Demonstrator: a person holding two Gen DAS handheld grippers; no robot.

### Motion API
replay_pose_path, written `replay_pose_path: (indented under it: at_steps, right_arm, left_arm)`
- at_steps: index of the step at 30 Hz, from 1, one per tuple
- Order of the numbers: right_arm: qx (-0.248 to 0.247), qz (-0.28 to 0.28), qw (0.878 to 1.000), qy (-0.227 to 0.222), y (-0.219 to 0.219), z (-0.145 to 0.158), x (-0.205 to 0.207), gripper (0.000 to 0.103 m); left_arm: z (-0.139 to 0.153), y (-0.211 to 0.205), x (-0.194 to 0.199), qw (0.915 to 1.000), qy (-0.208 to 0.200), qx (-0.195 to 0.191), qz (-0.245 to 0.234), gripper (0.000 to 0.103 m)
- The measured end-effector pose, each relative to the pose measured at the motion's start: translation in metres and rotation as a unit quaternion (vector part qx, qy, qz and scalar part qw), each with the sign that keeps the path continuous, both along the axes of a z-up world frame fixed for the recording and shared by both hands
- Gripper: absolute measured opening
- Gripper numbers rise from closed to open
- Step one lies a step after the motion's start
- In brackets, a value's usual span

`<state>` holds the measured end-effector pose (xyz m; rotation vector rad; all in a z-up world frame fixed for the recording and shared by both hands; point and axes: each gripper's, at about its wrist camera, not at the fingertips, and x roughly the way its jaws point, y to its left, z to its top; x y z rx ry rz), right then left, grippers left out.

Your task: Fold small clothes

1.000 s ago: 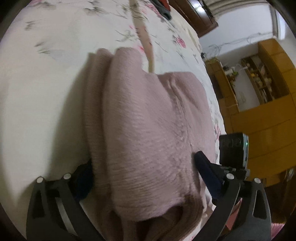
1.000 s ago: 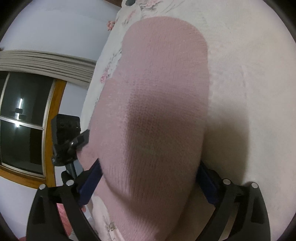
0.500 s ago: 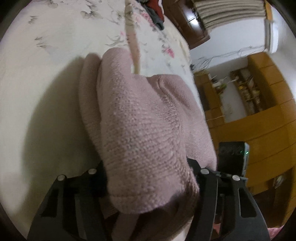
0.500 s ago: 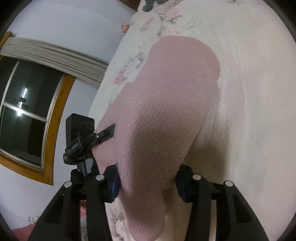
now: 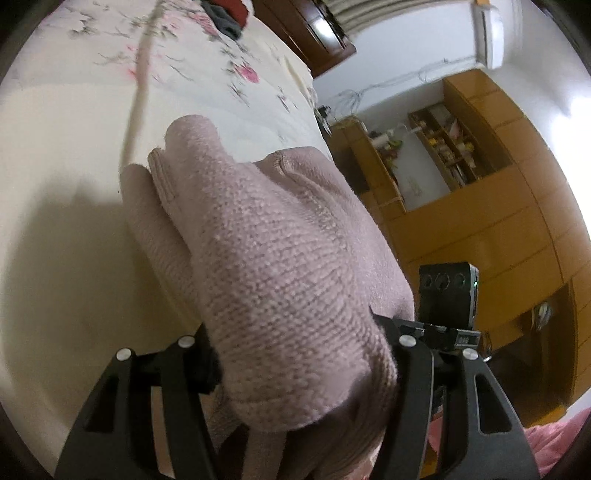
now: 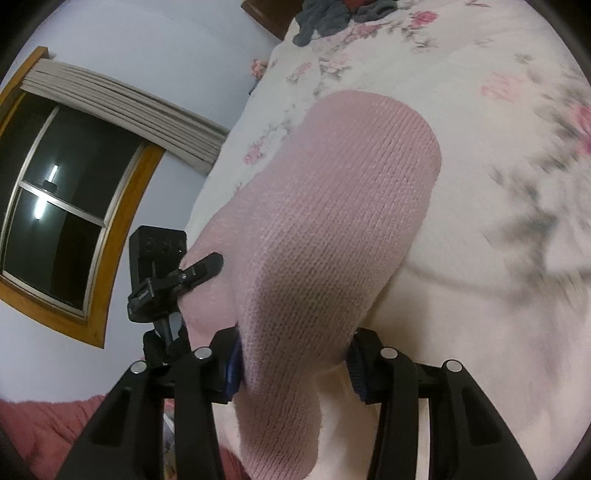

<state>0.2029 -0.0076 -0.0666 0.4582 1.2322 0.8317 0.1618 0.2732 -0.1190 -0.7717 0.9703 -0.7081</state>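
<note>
Both grippers, left gripper (image 5: 303,369) and right gripper (image 6: 295,362), clamp the bunched, ribbed-knit pink sweater (image 5: 280,258); only the right view shows the window (image 6: 55,221).

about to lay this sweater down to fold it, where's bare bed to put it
Both tools, left and right, are shut on the pink sweater. Free patches: the plain cream bedspread left of the sweater in the left view, and the pale stretch to its right in the right view. Crowded: the far end, where dark clothes are piled.
</note>
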Motion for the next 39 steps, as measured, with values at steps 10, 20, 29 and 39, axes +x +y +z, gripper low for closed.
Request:
replay_pose_path:
  at_steps: [10,20,29,39]
  right_arm:
    - [-0.078,-0.013,0.997,0.024,-0.020,-0.062,-0.059,0.050]
    - [-0.076,-0.061,0.994,0.052,-0.022,-0.081,-0.077,0.064]
    - [-0.078,-0.108,0.991,0.019,-0.051,-0.045,-0.134,0.067]
    - [-0.089,-0.113,0.989,0.029,-0.044,-0.059,-0.158,0.068]
  left_arm:
    - [-0.053,-0.041,-0.058,0.9956,0.035,0.087,-0.002,0.061]
    - [-0.052,-0.038,-0.062,0.9891,0.049,0.138,0.018,0.078]
    - [0.017,-0.022,-0.122,0.9782,-0.008,0.203,0.042,0.079]
    - [-0.018,-0.056,-0.140,0.9787,0.039,0.202,0.008,0.079]
